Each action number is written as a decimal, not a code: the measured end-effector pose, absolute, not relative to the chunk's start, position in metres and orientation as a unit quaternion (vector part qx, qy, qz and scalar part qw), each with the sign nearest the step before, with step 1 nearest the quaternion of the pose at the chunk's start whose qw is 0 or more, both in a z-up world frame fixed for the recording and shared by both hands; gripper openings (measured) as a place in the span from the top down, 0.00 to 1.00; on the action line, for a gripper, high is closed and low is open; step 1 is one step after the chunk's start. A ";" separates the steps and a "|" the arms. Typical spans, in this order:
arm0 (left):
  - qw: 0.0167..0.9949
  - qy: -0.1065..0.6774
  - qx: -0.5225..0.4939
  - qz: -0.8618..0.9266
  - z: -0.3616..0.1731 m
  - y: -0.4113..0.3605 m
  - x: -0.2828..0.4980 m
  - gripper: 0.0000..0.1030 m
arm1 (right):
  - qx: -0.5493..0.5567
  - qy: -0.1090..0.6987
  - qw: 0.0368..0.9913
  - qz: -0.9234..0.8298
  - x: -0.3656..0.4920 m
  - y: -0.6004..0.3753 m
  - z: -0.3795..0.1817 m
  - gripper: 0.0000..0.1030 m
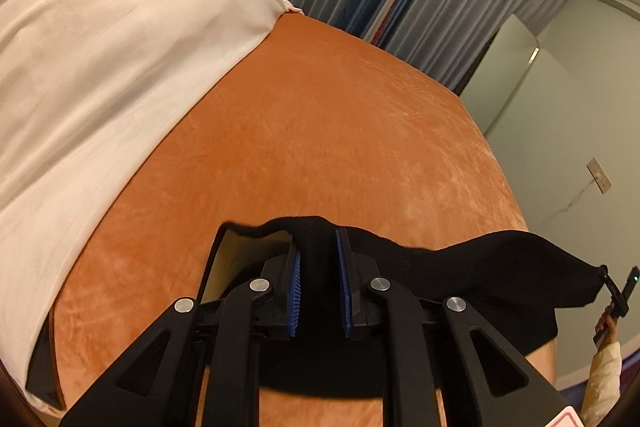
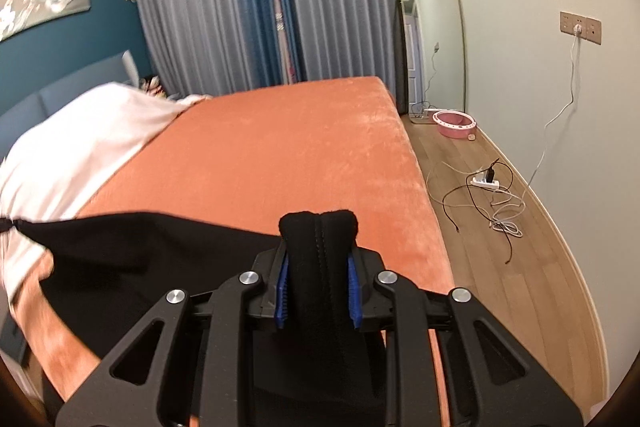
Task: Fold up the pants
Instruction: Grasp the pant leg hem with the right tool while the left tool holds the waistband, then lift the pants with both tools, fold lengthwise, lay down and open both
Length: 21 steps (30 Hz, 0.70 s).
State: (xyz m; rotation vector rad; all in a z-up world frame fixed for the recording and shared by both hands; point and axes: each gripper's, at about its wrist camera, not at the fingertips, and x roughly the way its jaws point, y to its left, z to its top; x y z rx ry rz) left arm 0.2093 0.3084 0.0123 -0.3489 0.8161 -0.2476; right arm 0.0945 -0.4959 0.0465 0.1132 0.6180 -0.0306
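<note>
Both grippers, left [image 1: 318,259] and right [image 2: 318,267], pinch the black pants [image 2: 152,251], stretched between them above the orange bed [image 2: 300,147]. Beyond lie a white duvet [image 1: 100,67], then curtains [image 2: 224,15], a mirror [image 2: 434,39] and floor cables [image 2: 488,195].

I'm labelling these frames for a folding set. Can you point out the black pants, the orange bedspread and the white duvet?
black pants [image 2: 320,247]: right wrist view, bunched edge between the pads.
orange bedspread [image 1: 320,131]: left wrist view, bare middle.
white duvet [image 1: 100,47]: left wrist view, upper surface.
</note>
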 end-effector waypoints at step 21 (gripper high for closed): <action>0.858 0.491 -0.140 -0.056 -0.081 0.291 0.131 0.39 | 0.063 0.415 0.907 -0.035 0.060 -0.501 -0.076 0.73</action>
